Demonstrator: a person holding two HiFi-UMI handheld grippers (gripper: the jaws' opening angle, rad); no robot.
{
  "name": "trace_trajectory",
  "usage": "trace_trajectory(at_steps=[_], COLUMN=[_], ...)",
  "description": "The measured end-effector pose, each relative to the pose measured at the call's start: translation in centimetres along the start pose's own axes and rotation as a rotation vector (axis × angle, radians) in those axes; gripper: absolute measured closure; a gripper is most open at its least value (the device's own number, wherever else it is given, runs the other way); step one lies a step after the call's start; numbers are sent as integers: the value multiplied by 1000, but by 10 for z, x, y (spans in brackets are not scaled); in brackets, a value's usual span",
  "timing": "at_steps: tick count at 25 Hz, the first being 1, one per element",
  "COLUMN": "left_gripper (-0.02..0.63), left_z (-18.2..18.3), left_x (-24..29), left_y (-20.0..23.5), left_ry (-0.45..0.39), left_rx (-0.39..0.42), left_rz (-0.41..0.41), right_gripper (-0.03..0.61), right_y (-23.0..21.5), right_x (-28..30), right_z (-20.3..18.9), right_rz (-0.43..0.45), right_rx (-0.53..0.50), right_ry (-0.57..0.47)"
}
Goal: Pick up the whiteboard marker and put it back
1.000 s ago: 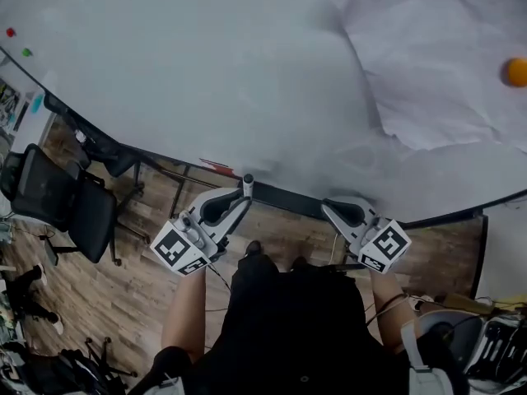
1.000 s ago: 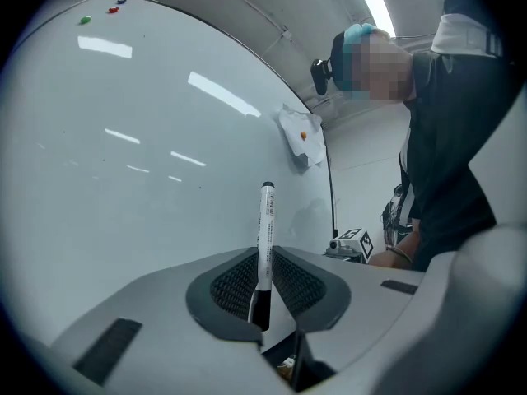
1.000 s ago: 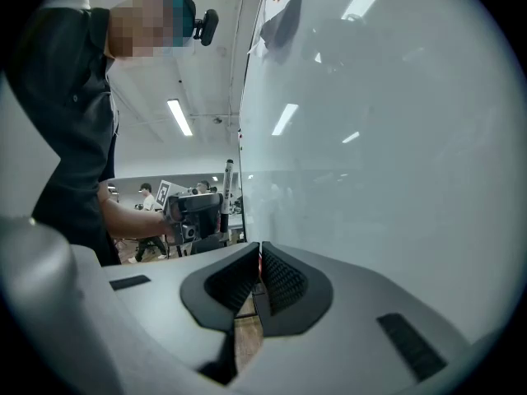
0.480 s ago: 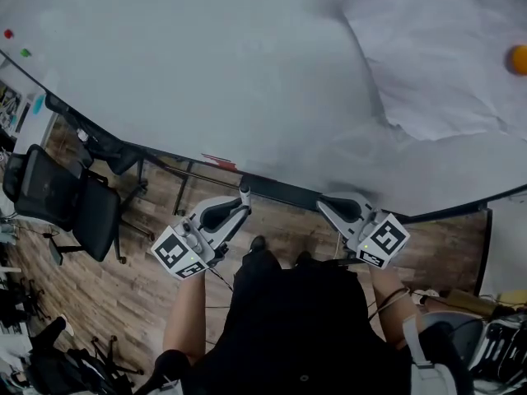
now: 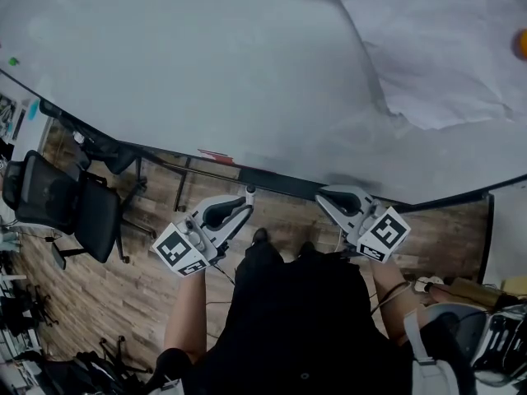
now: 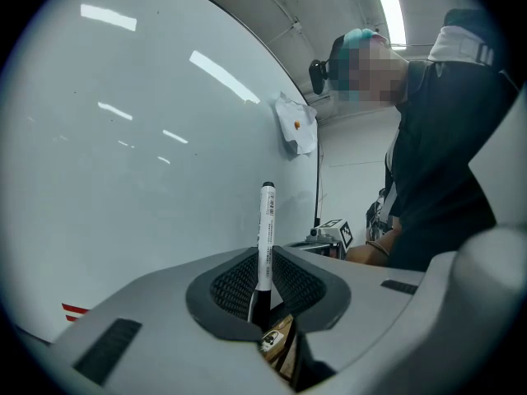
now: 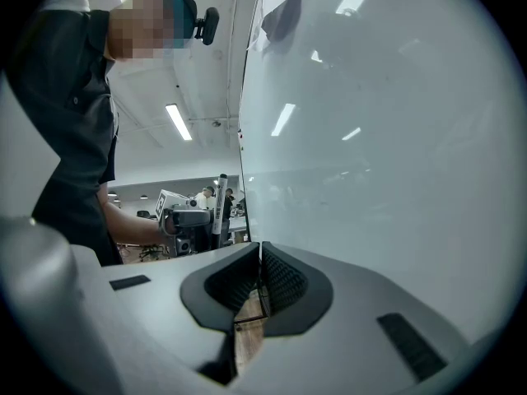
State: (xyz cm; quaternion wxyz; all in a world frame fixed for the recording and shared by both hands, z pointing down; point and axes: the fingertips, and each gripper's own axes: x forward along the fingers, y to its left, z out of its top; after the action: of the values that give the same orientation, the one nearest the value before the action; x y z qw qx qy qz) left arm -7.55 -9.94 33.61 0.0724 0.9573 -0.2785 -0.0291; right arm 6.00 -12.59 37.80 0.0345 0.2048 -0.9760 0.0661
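A whiteboard marker (image 6: 265, 235), white barrel with a black lower end, stands upright between the pads of my left gripper (image 6: 263, 280), which is shut on it. In the head view the marker (image 5: 249, 193) pokes up from the left gripper (image 5: 245, 204), just in front of the whiteboard (image 5: 206, 64) and close to the dark tray ledge (image 5: 280, 185) along its lower edge. My right gripper (image 5: 324, 197) hangs beside it at the ledge's right end. Its pads (image 7: 276, 280) meet with nothing between them, so the right gripper (image 7: 260, 271) is shut.
A crumpled paper sheet (image 5: 436, 48) hangs on the board's upper right, with an orange magnet (image 5: 521, 44) on it. Red strokes (image 5: 218, 156) mark the board's lower edge. A black office chair (image 5: 62, 204) stands on the wooden floor (image 5: 123, 278) to the left.
My left gripper has sunk a little with the marker, nearer the tray ledge. The right gripper has stayed where it was.
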Motion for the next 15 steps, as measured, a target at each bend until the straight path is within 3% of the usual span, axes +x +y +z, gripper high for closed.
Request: trace_trajectory(at_steps=[15], left_gripper=[548], left_z=[-5], left_x=[3], left_y=[-2], left_ry=[3], left_rx=[-23], left_rz=[-17], right_gripper=[554], right_y=[-2], right_x=[0], right_z=[-7], right_rz=[-12], right_rx=[21], right_ry=[-2])
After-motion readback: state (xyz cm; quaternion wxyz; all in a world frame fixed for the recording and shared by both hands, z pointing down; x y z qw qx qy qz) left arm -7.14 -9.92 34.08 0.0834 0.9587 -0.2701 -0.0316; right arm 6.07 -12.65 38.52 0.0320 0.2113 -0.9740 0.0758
